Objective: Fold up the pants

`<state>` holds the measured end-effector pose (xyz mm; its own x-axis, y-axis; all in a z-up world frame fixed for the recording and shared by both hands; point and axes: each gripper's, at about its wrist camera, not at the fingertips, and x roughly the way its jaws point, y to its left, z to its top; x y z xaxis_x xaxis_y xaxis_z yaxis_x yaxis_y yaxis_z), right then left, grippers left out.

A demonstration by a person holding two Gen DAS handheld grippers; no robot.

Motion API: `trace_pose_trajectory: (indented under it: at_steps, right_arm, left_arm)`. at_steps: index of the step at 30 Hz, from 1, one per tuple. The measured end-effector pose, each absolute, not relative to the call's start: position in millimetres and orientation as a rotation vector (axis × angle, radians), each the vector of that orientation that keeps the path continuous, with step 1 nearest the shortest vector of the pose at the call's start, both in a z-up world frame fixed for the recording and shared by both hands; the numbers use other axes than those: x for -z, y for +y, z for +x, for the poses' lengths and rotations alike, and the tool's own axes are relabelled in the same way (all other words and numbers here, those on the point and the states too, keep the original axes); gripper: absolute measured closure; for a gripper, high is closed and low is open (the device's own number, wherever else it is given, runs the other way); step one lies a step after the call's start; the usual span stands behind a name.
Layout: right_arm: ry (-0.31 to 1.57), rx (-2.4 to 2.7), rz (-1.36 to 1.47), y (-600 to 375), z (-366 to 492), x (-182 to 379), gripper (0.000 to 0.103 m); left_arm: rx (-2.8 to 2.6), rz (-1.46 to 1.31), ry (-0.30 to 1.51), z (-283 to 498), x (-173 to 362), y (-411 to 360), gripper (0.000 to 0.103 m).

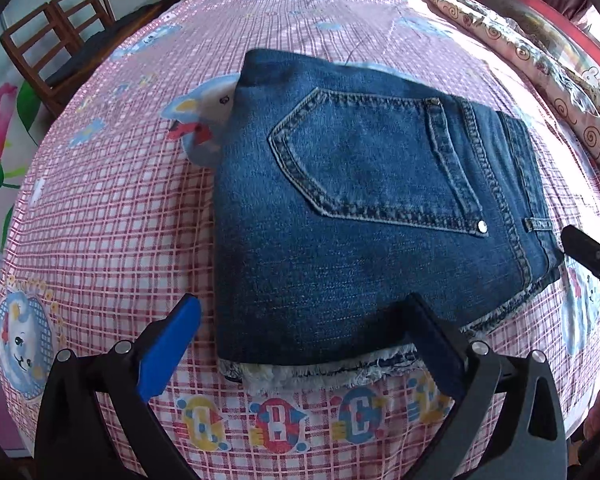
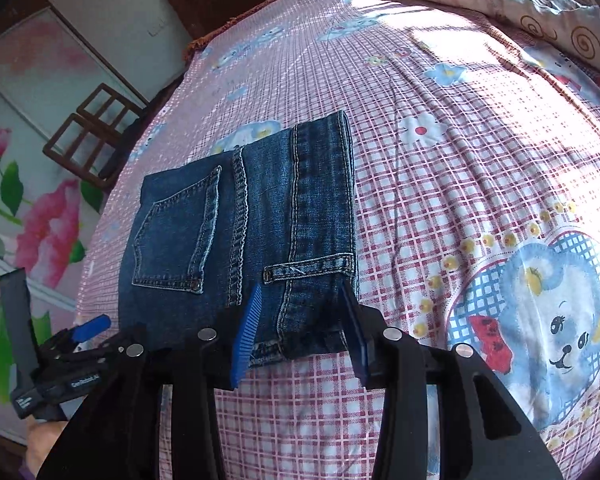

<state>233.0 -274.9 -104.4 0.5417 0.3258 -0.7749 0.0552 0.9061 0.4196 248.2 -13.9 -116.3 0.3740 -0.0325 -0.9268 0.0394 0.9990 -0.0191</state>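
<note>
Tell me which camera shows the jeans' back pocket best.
The left wrist view: the back pocket fills the frame centre, stitching and rivets sharp. The right wrist view shows it smaller, off to the left and foreshortened.

Dark blue denim pants (image 1: 364,208) on pink-checked, bear-printed bedsheet (image 1: 112,216)

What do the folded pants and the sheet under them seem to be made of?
The pants look like blue denim: matte woven fabric with pale contrast stitching, a metal rivet on the pocket and frayed white hems. The bed sheet seems a thin printed woven cloth, probably cotton, with pink checks and cartoon bears.
</note>
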Motion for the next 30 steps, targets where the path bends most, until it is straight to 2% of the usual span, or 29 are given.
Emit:
trace_pose_trajectory:
  at_steps: [3,4,6,7,8,9,15,16,18,23,30]
  right_arm:
    - [0.963,-0.155,0.480,-292,231,99,0.049]
    - [0.977,-0.154,0.514,-298,234,102,0.042]
    - [1.023,-0.160,0.549,-302,242,113,0.042]
    - [1.036,-0.196,0.555,-300,245,119,0.043]
    - [1.046,-0.237,0.556,-296,248,123,0.049]
    - [1.050,-0.233,0.534,-291,248,123,0.060]
    - [1.048,-0.227,0.527,-290,235,114,0.059]
    - [1.042,-0.230,0.526,-291,231,111,0.049]
    - [1.040,-0.226,0.517,-294,223,105,0.041]
    - [1.058,-0.236,0.510,-300,204,99,0.041]
    - [1.081,-0.255,0.554,-292,167,104,0.041]
  left_arm:
    - [0.093,-0.121,1.195,249,131,2,0.002]
    - [0.098,-0.112,1.191,249,131,2,0.002]
    - [0.091,-0.082,1.188,249,130,-2,0.002]
    - [0.093,-0.085,1.193,250,130,-2,0.002]
    - [0.098,-0.096,1.202,251,130,-1,0.002]
    - [0.105,-0.100,1.207,251,127,0,0.002]
    - [0.052,-0.132,1.177,235,108,31,0.002]
    - [0.042,-0.153,1.188,232,107,40,0.002]
    - [0.041,-0.217,1.223,226,109,59,0.002]
    - [0.017,-0.321,1.274,206,116,89,0.002]
    - [0.066,-0.414,1.204,155,105,89,0.002]
